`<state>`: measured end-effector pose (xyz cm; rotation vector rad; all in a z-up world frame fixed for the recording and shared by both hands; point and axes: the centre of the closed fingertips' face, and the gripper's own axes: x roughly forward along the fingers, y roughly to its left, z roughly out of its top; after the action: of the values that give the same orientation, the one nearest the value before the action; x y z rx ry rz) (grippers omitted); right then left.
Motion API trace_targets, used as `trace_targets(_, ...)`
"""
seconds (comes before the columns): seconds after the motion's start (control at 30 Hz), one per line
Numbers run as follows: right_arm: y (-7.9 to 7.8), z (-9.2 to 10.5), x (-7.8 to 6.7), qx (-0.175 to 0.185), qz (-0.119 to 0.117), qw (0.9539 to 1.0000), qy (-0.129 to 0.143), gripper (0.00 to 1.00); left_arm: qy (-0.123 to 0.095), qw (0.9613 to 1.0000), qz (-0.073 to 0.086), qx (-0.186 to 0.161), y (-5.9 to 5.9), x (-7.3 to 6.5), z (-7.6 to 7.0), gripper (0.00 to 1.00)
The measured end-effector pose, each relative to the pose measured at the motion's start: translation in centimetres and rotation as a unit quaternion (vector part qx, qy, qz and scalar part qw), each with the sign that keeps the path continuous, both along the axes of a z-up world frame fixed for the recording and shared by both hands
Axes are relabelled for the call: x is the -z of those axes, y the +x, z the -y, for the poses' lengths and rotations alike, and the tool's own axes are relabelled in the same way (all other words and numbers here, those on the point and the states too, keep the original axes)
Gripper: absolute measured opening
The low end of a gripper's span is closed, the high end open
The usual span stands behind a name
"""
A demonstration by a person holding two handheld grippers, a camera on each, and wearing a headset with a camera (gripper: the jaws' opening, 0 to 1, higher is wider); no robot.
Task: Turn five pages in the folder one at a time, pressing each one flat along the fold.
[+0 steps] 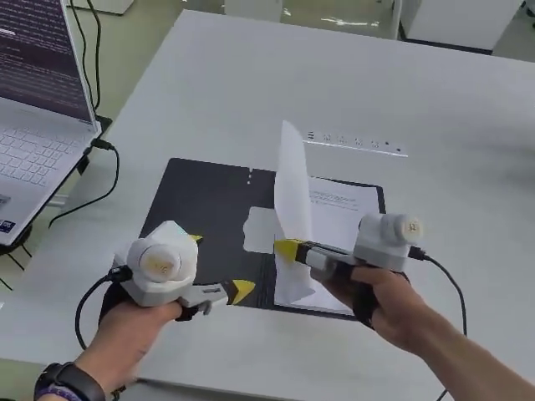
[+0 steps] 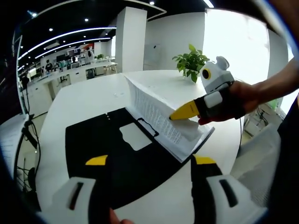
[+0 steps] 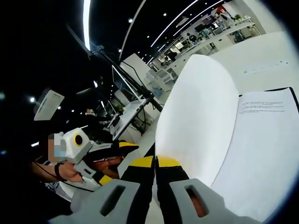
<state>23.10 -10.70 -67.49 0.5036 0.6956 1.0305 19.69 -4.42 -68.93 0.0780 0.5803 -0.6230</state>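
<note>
A black folder lies open on the grey table. One white page stands upright over the fold, and my right gripper is shut on its lower edge. In the right gripper view the yellow tips meet on the page, with a printed sheet flat to its right. My left gripper hovers open over the folder's near left corner. Its own view shows the jaws wide apart above the black cover, facing the lifted page and the right gripper.
An open laptop sits at the left table edge, with black cables trailing beside the folder. A white power strip lies just beyond the folder. A pale label patch marks the inside left cover. A potted plant stands farther off.
</note>
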Motion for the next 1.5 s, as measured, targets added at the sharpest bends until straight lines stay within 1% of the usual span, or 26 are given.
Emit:
trace_targets(0.23,0.1,-2.4,0.0,-0.017,0.001,0.9998,0.001,0.0,0.003,0.9999,0.001,-0.01,-0.5,-0.1,-1.5,0.7)
trace_targets(0.3,0.0,-3.1,0.0,-0.023,0.0,0.9997,0.003,0.0,-0.002,0.9999,0.002,-0.014,-0.5,-0.3,-1.8,0.7)
trace_targets(0.4,-0.1,-4.3,0.1,-0.033,-0.001,0.9994,0.004,0.0,-0.003,0.9998,0.005,-0.02,-0.7,-0.4,-2.4,0.7)
trace_targets(0.5,-0.4,-5.5,0.4,-0.05,-0.003,0.9988,0.0,0.0,-0.003,0.9997,0.003,-0.023,-0.9,-0.4,-2.8,0.7)
trace_targets(0.67,-0.3,-6.7,0.6,-0.06,-0.006,0.9982,-0.004,0.0,-0.002,0.9996,0.003,-0.027,-1.4,-0.4,-3.4,0.7)
trace_targets(0.87,-0.2,-8.0,1.1,-0.067,-0.015,0.9977,-0.004,0.0,-0.004,0.9993,0.001,-0.036,-2.0,-0.2,-4.1,0.7)
trace_targets(1.0,0.0,-8.6,1.6,-0.067,-0.022,0.9975,-0.006,0.0,-0.007,0.999,0.0,-0.044,-2.1,-0.2,-4.9,0.7)
trace_targets(1.27,0.1,-9.5,3.1,-0.065,-0.039,0.9969,-0.02,0.0,-0.011,0.9984,-0.004,-0.055,-2.1,-0.1,-5.6,0.69)
trace_targets(1.33,0.0,-9.9,3.9,-0.066,-0.042,0.9965,-0.03,0.0,-0.011,0.9983,-0.004,-0.057,-2.1,-0.1,-5.7,0.69)
trace_targets(1.5,0.2,-10.6,5.2,-0.061,-0.058,0.9956,-0.039,0.0,-0.013,0.9981,-0.008,-0.06,-2.1,0.0,-5.9,0.69)
